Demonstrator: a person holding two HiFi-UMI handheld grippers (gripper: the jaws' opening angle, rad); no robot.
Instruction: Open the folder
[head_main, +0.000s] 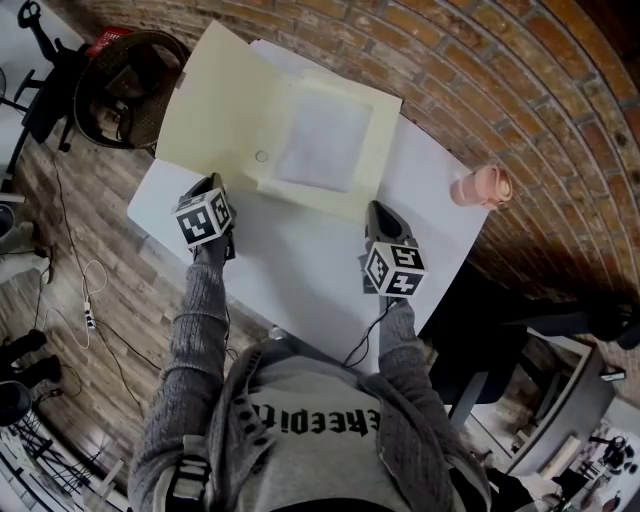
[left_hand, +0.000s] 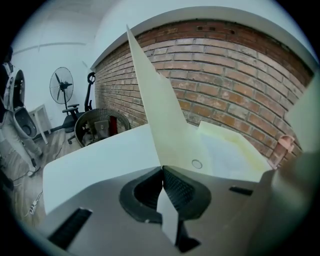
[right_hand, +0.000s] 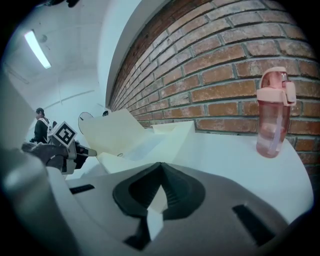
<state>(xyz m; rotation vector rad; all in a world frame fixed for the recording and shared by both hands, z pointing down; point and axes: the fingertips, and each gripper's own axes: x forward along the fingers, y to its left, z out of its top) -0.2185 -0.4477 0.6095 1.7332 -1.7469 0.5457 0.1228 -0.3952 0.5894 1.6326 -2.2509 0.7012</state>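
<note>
White table (head_main: 300, 270) against a brick wall (head_main: 470, 70). The left gripper (head_main: 212, 185), jaws clamped on the folder (head_main: 225, 100) cover's near corner, holds it raised. Opening looks half done; next, lay the cover flat leftward. The right gripper (head_main: 378, 212), closed and empty, sits just right of the folder, with a pink bottle (head_main: 481, 187) farther right.

Open cream folder (head_main: 215, 110) on white table (head_main: 300, 275), pink bottle (head_main: 481, 187) well apart.

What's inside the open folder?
In the folder, a white sheet lies on the right half, with a small round button beside it. Whatever is beneath the sheet is covered.
</note>
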